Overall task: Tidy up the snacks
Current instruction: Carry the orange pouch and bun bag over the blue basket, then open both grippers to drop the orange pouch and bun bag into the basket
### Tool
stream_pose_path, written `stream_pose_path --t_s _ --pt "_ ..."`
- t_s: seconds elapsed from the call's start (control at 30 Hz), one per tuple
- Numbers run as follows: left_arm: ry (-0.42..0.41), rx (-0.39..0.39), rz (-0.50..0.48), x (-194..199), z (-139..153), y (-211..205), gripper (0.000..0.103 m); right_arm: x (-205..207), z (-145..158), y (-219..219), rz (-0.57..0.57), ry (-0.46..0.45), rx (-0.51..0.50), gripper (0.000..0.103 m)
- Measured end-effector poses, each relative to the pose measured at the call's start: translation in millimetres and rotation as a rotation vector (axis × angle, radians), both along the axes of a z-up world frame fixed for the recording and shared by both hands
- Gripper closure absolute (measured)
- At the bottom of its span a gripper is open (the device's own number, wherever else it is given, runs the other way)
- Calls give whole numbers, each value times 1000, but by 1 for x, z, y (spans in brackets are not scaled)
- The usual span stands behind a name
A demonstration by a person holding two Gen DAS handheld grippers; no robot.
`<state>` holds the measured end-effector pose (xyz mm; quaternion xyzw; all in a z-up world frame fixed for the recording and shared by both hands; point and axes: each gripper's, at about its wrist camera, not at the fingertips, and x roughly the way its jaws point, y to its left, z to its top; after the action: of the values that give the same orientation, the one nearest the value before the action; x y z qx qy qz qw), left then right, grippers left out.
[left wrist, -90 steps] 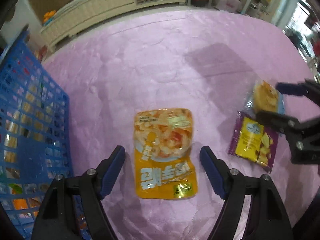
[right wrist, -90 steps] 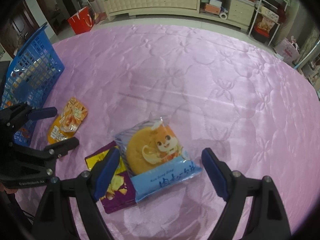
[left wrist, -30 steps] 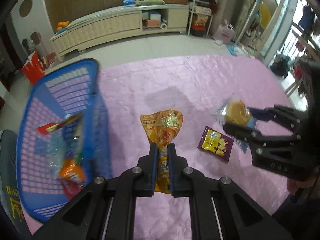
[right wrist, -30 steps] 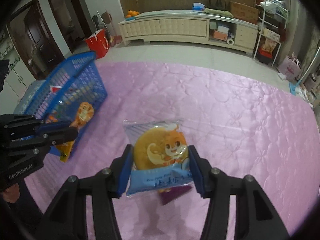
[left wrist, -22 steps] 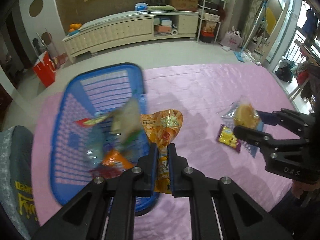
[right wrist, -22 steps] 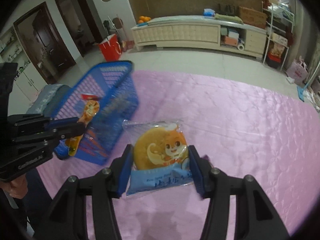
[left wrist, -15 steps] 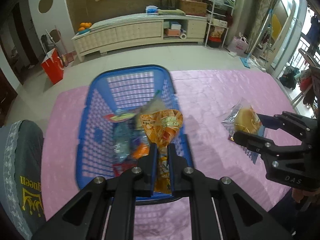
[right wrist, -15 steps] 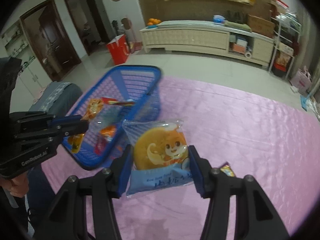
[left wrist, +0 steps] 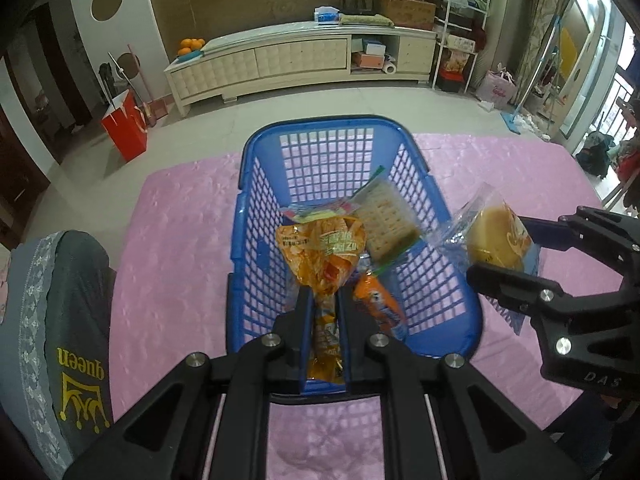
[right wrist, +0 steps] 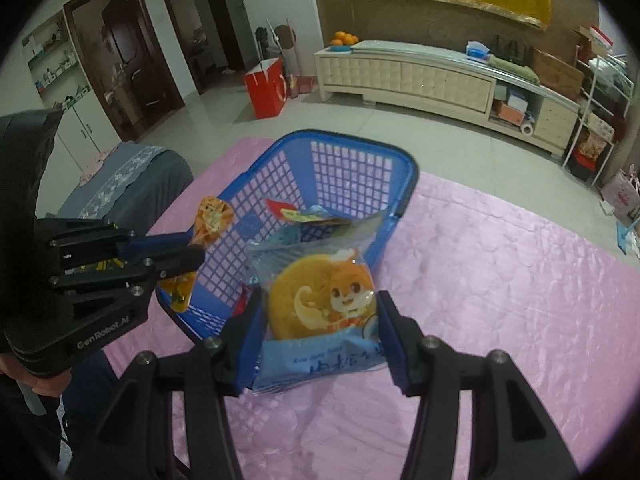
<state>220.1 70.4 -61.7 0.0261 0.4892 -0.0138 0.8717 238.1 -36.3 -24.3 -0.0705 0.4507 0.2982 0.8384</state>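
basket (left wrist: 256, 216) now centred under orange packet (left wrist: 320, 256).

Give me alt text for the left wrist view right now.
The left gripper holds an orange snack bag above a blue basket of snacks on a pink cloth. At right, the right gripper grips a wrapped round cake.

**Colours and patterns**

The basket (left wrist: 256, 216) is bright blue with a square lattice wall. The cloth (left wrist: 176, 240) is pink satin with a quilted floral pattern. The chip bag (left wrist: 320, 256) is orange and yellow. The cake pack (right wrist: 320, 320) is clear above and light blue below, with an orange cartoon fox. The cracker pack (left wrist: 384, 220) is pale beige, dotted. The cushion (left wrist: 60, 308) is grey with a yellow crown print.
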Motion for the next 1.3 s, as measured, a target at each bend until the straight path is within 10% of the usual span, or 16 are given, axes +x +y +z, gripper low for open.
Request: stream_pose_path --t_s 0.9,1.3 --pt "-167 19 6 -61 21 43 34 -23 17 35 -10 -9 -11 45" --pt "-209 35 84 -74 17 75 31 -17 2 75 17 34 -29 45"
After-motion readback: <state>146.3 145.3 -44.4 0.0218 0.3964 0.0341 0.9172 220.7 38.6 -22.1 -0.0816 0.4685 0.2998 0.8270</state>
